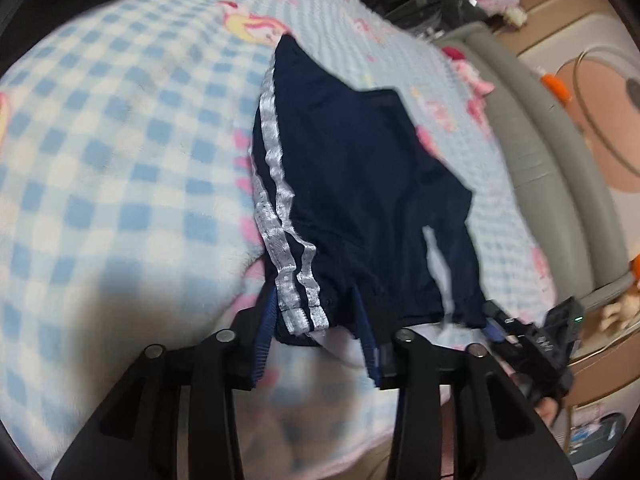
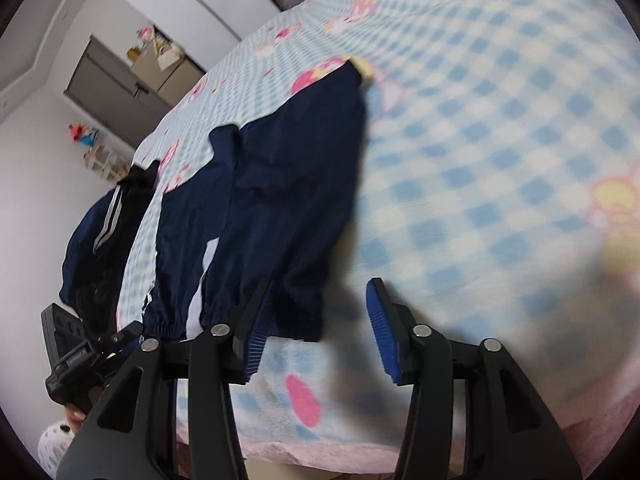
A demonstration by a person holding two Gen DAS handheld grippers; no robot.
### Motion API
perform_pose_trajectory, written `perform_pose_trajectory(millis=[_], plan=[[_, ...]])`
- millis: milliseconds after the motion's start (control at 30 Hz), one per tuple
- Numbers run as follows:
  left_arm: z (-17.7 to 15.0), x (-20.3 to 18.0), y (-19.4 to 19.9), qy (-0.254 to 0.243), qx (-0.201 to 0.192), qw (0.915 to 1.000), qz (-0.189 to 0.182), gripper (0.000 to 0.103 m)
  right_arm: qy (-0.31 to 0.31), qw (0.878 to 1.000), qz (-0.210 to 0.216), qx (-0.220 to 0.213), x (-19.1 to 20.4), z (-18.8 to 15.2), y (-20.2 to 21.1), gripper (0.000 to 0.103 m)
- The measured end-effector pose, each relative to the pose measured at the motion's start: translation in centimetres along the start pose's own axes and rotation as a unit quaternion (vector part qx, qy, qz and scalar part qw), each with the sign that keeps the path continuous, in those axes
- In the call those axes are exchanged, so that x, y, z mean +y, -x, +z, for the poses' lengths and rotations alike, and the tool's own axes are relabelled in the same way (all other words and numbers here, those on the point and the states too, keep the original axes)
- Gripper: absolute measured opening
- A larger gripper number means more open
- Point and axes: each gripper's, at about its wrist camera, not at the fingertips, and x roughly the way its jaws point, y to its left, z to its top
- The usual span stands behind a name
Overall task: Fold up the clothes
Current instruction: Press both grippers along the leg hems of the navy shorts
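Observation:
Navy shorts with white side stripes (image 1: pixel 352 184) lie folded on the blue checked blanket (image 1: pixel 120 140). My left gripper (image 1: pixel 316 340) is open, its blue pads on either side of the striped near hem. In the right wrist view the same shorts (image 2: pixel 260 208) lie left of centre. My right gripper (image 2: pixel 316 336) is open, its left pad at the shorts' near edge and its right pad (image 2: pixel 382 332) over bare blanket (image 2: pixel 500 160). The right gripper also shows in the left wrist view (image 1: pixel 532 344); the left one shows in the right wrist view (image 2: pixel 80 344).
A second dark striped garment (image 2: pixel 100 248) hangs off the bed's left edge. A grey padded bed frame (image 1: pixel 540 152) runs along the right. Toys and a cabinet (image 2: pixel 120 76) stand by the far wall. The blanket's pink border (image 2: pixel 320 452) marks the near edge.

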Motion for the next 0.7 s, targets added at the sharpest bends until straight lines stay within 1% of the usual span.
perform_pose_trajectory(millis=[33, 100, 167, 267, 300, 367, 400, 433, 467, 500, 533, 600, 633, 667, 700], plan=[[-0.1, 0.0, 0.1, -0.006, -0.003, 0.9998, 0.02, 0.012, -0.006, 1.0, 0.002, 0.001, -0.3, 0.0, 0.1, 0.05], [-0.2, -0.1, 0.8, -0.012, -0.017, 0.9982, 0.055, 0.01, -0.002, 1.0, 0.005, 0.001, 0.0, -0.1, 0.1, 0.05], [-0.4, 0.5, 1.7, 0.002, -0.025, 0.9974, 0.068, 0.01, 0.004, 1.0, 0.008, 0.001, 0.4, -0.1, 0.2, 0.05], [-0.6, 1.8, 2.9, 0.023, -0.03, 0.9971, 0.066, 0.01, 0.019, 1.0, 0.009, -0.001, 1.0, 0.1, 0.3, 0.05], [-0.6, 2.1, 3.3, 0.029, -0.029, 0.9975, 0.057, 0.01, 0.024, 1.0, 0.007, -0.001, 1.1, 0.2, 0.4, 0.05], [-0.6, 2.4, 3.8, 0.042, -0.033, 0.9979, 0.036, 0.014, 0.028, 1.0, 0.007, -0.001, 1.2, 0.2, 0.4, 0.05], [-0.5, 2.5, 4.1, 0.049, -0.036, 0.9978, 0.024, 0.014, 0.027, 1.0, 0.009, 0.001, 1.1, 0.3, 0.4, 0.05], [-0.3, 2.5, 4.4, 0.051, -0.041, 0.9977, 0.017, 0.02, 0.025, 1.0, 0.011, 0.002, 1.0, 0.3, 0.4, 0.05], [0.0, 2.5, 4.3, 0.048, -0.039, 0.9981, 0.009, 0.032, 0.023, 1.0, 0.014, 0.004, 0.9, 0.3, 0.3, 0.05], [0.2, 2.5, 4.3, 0.045, -0.036, 0.9983, 0.001, 0.04, 0.022, 1.0, 0.017, 0.006, 0.8, 0.3, 0.2, 0.051], [0.5, 2.5, 4.2, 0.042, -0.033, 0.9985, -0.006, 0.05, 0.021, 1.0, 0.02, 0.008, 0.8, 0.4, 0.1, 0.051], [1.0, 2.1, 3.6, 0.031, -0.025, 0.9992, -0.013, 0.05, 0.017, 0.999, 0.026, 0.016, 0.7, 0.4, -0.3, 0.053], [1.2, 1.6, 3.0, 0.019, -0.019, 0.9996, -0.005, 0.047, 0.015, 0.999, 0.029, 0.02, 0.7, 0.4, -0.6, 0.053], [1.4, 1.1, 2.2, 0.004, -0.009, 0.9999, 0.008, 0.039, 0.012, 0.999, 0.031, 0.023, 0.6, 0.4, -0.8, 0.053], [1.4, 0.6, 1.5, -0.012, -0.001, 0.9993, 0.035, 0.031, 0.009, 0.999, 0.029, 0.026, 0.7, 0.2, -1.1, 0.053]])
